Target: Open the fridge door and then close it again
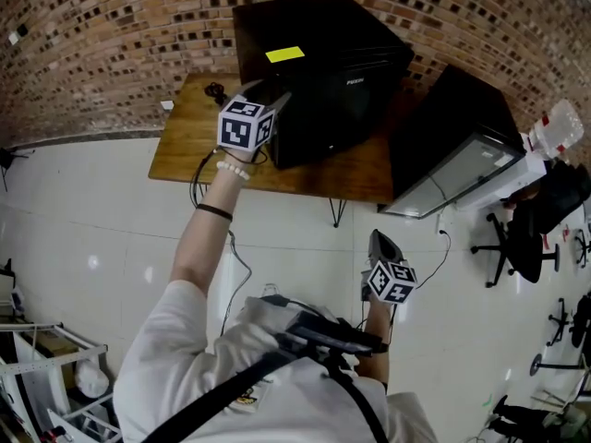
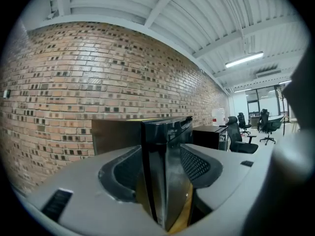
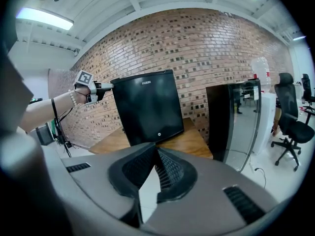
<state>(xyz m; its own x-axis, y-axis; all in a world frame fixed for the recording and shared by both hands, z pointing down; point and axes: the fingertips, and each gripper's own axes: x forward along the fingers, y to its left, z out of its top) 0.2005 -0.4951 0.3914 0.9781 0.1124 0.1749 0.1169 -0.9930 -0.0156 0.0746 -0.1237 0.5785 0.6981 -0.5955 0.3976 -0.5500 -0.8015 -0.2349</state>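
Observation:
A black mini fridge (image 1: 323,63) stands on a wooden table (image 1: 185,141) against the brick wall, its door looking closed in the right gripper view (image 3: 147,107). My left gripper (image 1: 280,101) is raised to the door's left edge. In the left gripper view the glossy door edge (image 2: 167,132) stands between the spread jaws of the left gripper (image 2: 160,163), and I see no pad pressing on it. My right gripper (image 1: 380,243) hangs low by the person's right side, away from the fridge. Its jaws (image 3: 156,154) are shut with nothing between them.
A taller black cabinet with a glass front (image 1: 452,146) stands on the floor right of the table. Black office chairs (image 1: 531,220) are further right. A cable (image 1: 214,90) lies on the table's left part. A yellow sticker (image 1: 284,53) marks the fridge top.

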